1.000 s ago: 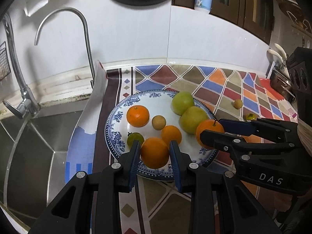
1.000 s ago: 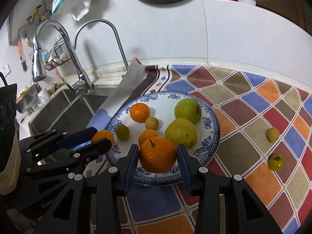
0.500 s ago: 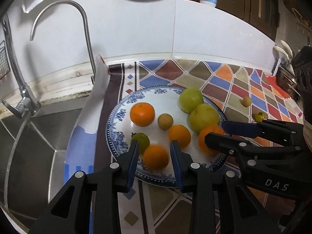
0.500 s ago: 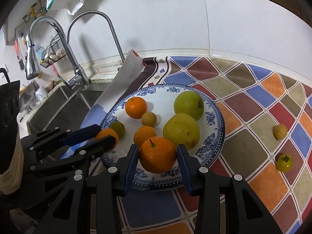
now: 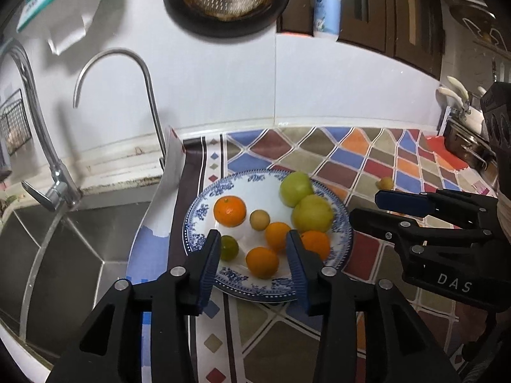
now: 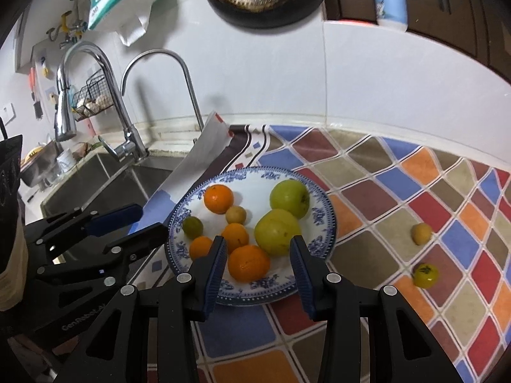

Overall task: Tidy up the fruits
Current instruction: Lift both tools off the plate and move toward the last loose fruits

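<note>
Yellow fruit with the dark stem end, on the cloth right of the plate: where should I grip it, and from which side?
I'd pinch the yellow fruit across its widest middle, coming from above. It is round, lies free on the flat cloth, and the tan fruit sits apart from it.

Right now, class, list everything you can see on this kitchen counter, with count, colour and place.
plate: one, white with blue pattern, on the mat beside the sink
oranges: four, orange, on the plate
large fruits: two, yellow-green, plate's right side
small fruits on the plate: two, tan and green
small fruits off the plate: two, tan and yellow-green, on the mat, right
mat: one, multicoloured diamonds, on the counter
sink: one, steel, left
taps: two, chrome, behind the sink
pan: one, dark, on the wall
left hand-held gripper: black, blue pads, jaws opening, an orange between them, untouched
right hand-held gripper: same colours, open, holding nothing
</note>
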The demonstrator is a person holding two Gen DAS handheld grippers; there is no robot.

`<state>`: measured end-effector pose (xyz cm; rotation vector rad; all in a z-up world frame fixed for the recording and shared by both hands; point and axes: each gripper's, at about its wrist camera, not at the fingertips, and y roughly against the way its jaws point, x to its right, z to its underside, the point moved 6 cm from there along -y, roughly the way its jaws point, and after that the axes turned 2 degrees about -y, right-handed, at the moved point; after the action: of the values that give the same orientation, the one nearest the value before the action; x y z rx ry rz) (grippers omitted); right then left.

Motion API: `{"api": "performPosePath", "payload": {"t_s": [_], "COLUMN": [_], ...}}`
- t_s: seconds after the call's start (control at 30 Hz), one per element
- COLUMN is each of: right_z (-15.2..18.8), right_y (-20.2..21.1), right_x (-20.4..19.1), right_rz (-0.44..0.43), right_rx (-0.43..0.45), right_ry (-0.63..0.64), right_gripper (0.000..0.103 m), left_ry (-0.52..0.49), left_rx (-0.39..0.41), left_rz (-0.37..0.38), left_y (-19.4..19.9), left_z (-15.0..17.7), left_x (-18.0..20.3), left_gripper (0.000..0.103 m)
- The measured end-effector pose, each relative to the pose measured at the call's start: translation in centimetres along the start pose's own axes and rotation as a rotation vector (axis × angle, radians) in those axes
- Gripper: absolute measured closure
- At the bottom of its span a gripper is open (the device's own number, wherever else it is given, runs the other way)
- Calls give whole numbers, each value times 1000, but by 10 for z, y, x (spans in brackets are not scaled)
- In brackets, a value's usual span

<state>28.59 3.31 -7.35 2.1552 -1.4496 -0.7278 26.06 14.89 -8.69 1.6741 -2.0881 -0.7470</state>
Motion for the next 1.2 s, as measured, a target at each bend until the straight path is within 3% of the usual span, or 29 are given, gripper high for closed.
{"api": "performPosePath", "payload": {"t_s": [0.2, 0.57, 0.93, 1.2], "right_z": [2, 9, 20, 27], "right_y": [25, 63, 84, 75], "right_x": [11, 46, 94, 126], "right_rz": [34, 106, 167, 172], "right_rx": [40, 89, 88, 51], "right_ry": [-15, -48, -59, -50], "right_gripper": [55, 50, 50, 50], "left_ry": [-23, -53, -66, -56], "left_rx": [51, 85, 82, 40], "left_rz": [-8, 12, 28, 25], "left_y": [20, 31, 22, 2], "left_z": [-7, -14, -18, -16], "left_x": [15, 56, 104, 128], "left_gripper": [46, 32, 26, 26]}}
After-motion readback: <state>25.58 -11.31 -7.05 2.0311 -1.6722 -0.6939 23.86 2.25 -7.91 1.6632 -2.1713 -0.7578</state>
